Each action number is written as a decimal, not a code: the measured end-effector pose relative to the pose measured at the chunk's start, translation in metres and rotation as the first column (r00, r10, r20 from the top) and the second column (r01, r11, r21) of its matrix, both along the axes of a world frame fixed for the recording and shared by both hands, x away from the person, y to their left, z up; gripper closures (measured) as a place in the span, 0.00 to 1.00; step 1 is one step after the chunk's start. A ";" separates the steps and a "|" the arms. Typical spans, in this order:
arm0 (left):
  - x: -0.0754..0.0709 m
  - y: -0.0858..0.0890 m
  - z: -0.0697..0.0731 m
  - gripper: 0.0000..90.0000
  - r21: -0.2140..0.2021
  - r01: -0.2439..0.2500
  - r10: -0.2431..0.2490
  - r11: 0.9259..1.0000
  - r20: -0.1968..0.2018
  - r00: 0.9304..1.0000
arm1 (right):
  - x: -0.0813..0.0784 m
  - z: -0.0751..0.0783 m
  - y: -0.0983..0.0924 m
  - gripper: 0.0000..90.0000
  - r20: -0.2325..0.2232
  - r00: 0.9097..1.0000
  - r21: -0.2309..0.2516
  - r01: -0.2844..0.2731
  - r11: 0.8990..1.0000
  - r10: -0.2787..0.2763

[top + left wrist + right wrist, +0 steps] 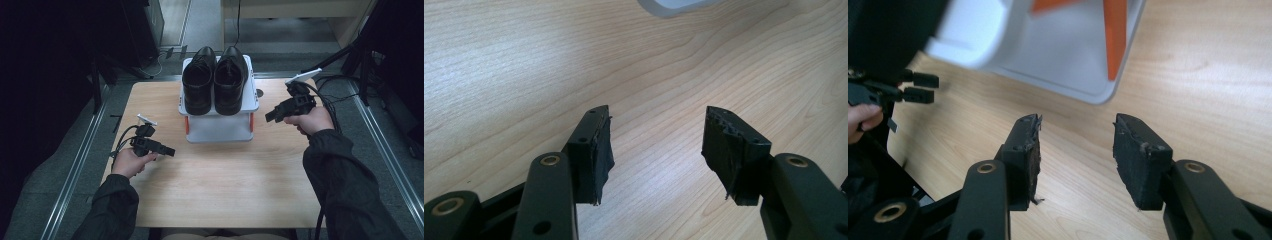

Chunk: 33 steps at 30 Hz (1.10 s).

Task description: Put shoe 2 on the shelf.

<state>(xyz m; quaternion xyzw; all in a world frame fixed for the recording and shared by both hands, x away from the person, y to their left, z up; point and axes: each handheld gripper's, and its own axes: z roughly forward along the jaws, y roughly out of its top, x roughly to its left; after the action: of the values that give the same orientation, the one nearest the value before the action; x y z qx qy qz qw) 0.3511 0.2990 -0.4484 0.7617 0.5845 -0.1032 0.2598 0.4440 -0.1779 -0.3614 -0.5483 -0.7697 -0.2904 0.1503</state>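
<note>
The pair of black leather shoes (215, 80) stands side by side on top of the white shoe rack (218, 127) at the far middle of the wooden table (220, 185), toes toward you. Expect each shoe to be moderately heavy, with a stiff sole and heel, a softer upper that yields under pressure, and a smooth, probably slippery finish. Take hold at the heel counter or the collar rim, where the jaws can bite across a firm edge; avoid the polished toe cap. Your right gripper (272, 115) hovers just beside the rack's right edge, angled inward, jaws apart and empty. Your left gripper (169, 150) is held low over the table, left of the rack, pointing toward it, jaws likewise apart with nothing between them.
</note>
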 end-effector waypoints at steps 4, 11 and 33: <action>-0.001 -0.001 0.000 0.50 0.010 0.010 -0.010 1.000 0.001 1.000 | -0.011 -0.017 -0.007 0.60 -0.001 1.000 0.014 -0.002 1.000 0.002; -0.001 -0.001 -0.001 0.50 0.008 0.009 -0.009 1.000 -0.005 1.000 | -0.026 -0.045 -0.012 0.58 -0.007 1.000 0.046 -0.028 0.999 0.028; -0.005 -0.017 -0.003 0.48 0.010 0.070 -0.070 0.998 -0.003 0.998 | -0.048 -0.102 -0.011 0.56 0.016 0.992 0.051 -0.127 0.991 0.126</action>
<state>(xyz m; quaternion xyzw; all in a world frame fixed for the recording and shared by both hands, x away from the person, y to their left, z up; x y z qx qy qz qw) 0.3463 0.2825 -0.4511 0.7828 0.5584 -0.1103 0.2516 0.3956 -0.1891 -0.4630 -0.4925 -0.7961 -0.3035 0.1777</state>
